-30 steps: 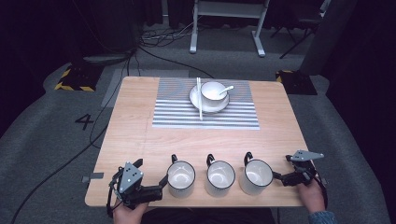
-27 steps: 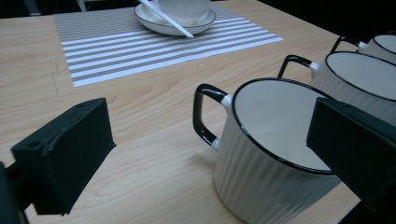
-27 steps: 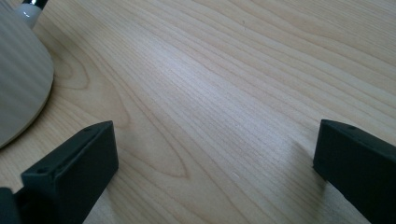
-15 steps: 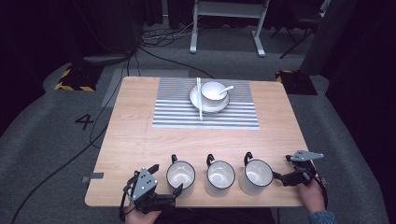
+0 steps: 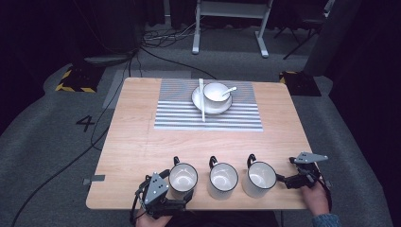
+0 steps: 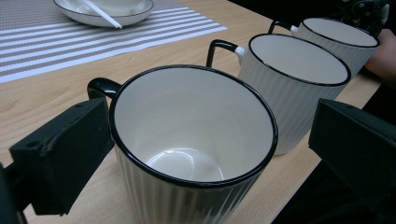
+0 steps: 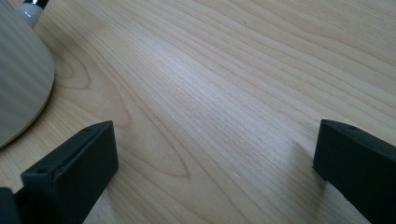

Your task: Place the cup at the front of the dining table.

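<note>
Three white ribbed mugs with black rims and handles stand in a row along the table's near edge: the left mug (image 5: 183, 177) (image 6: 191, 135), the middle mug (image 5: 223, 178) (image 6: 294, 70) and the right mug (image 5: 261, 176) (image 6: 338, 35). My left gripper (image 5: 182, 197) (image 6: 205, 154) is open, with one jaw on each side of the left mug and a small gap to its wall on both sides. My right gripper (image 5: 283, 181) (image 7: 210, 163) is open just right of the right mug (image 7: 18, 79), with bare wood between its jaws.
On the wooden table (image 5: 142, 142), a grey striped mat (image 5: 208, 118) lies at the far middle. It carries a plate (image 5: 212, 103) with a white bowl (image 5: 216, 92), a spoon (image 5: 229, 90) and chopsticks (image 5: 202, 99). Cables run over the floor beyond.
My left gripper has moved right from the table's near left corner and now stands around the left mug. The right gripper and the mugs have stayed put.
</note>
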A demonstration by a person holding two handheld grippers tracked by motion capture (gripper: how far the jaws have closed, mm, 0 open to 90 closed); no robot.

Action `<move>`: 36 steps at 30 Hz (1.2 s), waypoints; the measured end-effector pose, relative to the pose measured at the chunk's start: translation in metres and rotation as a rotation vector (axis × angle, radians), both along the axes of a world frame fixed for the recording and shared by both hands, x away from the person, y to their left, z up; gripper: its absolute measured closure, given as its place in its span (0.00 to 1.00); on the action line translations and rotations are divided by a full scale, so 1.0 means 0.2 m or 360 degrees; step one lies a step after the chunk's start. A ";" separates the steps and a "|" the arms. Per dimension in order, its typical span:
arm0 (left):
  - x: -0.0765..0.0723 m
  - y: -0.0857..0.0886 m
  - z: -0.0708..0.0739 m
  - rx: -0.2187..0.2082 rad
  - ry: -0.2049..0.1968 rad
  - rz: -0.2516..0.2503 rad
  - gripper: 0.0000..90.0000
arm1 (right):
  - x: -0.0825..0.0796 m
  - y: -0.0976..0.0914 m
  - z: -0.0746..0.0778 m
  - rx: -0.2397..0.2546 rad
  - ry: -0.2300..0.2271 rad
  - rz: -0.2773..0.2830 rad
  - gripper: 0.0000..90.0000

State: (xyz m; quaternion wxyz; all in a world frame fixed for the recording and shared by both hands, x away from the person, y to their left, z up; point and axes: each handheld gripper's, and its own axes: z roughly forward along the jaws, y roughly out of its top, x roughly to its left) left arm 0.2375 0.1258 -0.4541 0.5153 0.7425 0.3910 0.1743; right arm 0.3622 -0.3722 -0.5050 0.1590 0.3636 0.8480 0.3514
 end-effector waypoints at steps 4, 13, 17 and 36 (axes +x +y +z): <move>0.02 -0.01 -0.03 0.0021 0.0005 0.0033 0.00 | 0.00 0.00 0.00 0.0003 -0.0003 -0.0003 0.00; 0.07 -0.04 -0.12 0.0093 0.0049 0.0028 0.00 | 0.00 0.00 0.00 -0.0004 -0.0002 0.0014 0.00; 0.09 -0.05 -0.14 0.0072 0.0069 0.0010 0.00 | 0.00 0.00 0.00 -0.0003 0.0000 0.0013 0.00; 0.13 -0.13 -0.24 0.0187 0.0032 0.0072 0.02 | -0.01 0.00 0.00 -0.0004 -0.0014 0.0027 0.01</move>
